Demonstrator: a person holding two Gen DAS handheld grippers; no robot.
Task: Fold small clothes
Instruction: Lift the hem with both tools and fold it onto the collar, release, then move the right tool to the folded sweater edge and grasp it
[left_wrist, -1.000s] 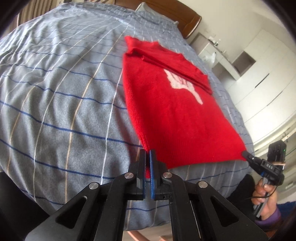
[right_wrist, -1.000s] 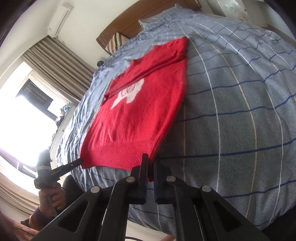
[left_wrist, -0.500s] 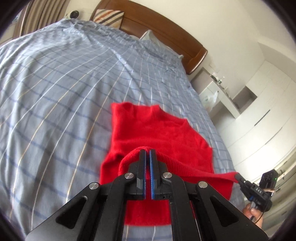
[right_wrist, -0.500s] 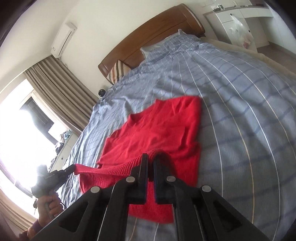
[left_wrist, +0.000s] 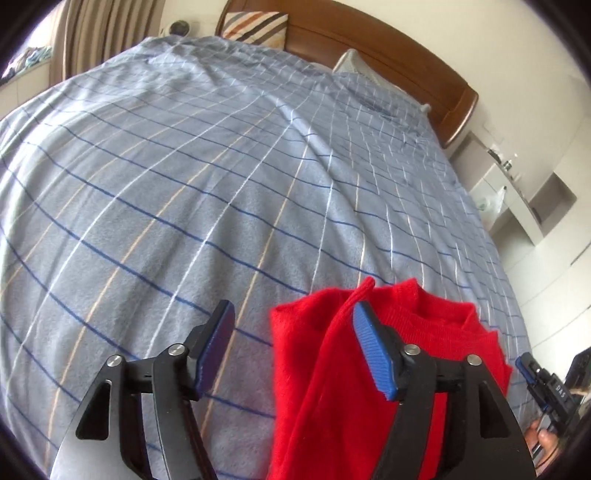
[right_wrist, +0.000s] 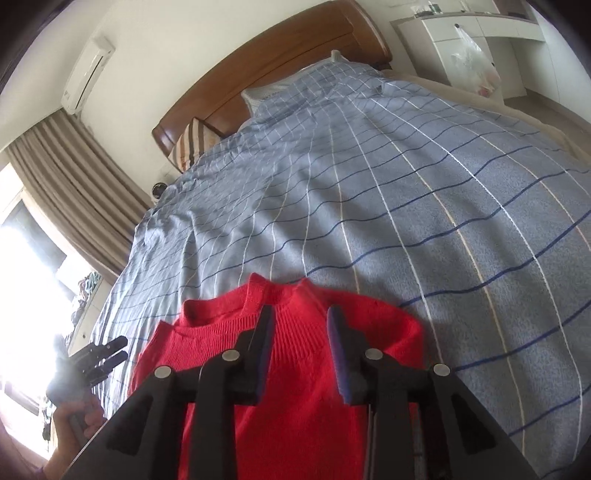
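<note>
A home bedroom: checked bed (left_wrist: 221, 177), wooden headboard (right_wrist: 277, 70) (air conditioner (right_wrist: 86, 75) above curtains (right_wrist: 77, 195)).

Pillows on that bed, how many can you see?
2: a striped pillow against the wooden headboard, and a pale pillow beside it, half under the checked blanket. More may be hidden underneath.

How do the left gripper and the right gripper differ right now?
The left gripper has its jaws spread wide; the right gripper shows a narrower gap. The left gripper sits at the edge of the red sweater, with one finger over the checked blue blanket; the right gripper is over the sweater's ribbed hem. Both are opening, neither pinches cloth, and both point toward the wooden headboard.
</note>
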